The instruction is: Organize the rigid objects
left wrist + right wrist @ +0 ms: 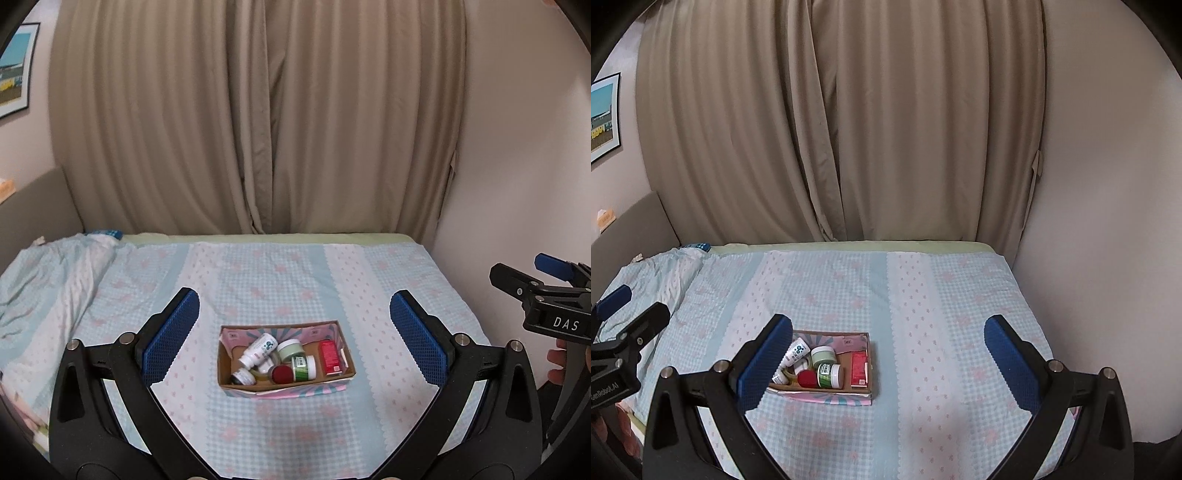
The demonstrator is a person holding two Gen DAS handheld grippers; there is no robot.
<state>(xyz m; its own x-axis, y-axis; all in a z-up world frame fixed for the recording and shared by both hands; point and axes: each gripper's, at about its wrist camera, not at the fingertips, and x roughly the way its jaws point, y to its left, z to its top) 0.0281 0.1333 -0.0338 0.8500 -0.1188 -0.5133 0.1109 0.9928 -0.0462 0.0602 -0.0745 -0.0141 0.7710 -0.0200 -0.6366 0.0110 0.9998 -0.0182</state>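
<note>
A small cardboard box [334, 380] [871, 360] sits on the bed, filled with several items: a white bottle [258, 350] [795, 352], a pale green jar [290, 350] [823, 355], a green-labelled jar [303, 367] [830, 374], a red lid [282, 374] [807, 378] and a red carton [329, 357] [859, 368]. My left gripper [295, 325] hovers open above and in front of the box, nothing between its blue pads. My right gripper [888, 347] is open too, the box behind its left finger [764, 365]. Each gripper shows at the other view's edge.
A checked blue and pink bedsheet [280, 280] covers the bed. A crumpled quilt [48, 273] lies at the left. Beige curtains [258, 118] hang behind the bed, a wall [517, 147] bounds it on the right. A person's fingers [556, 360] hold the right tool.
</note>
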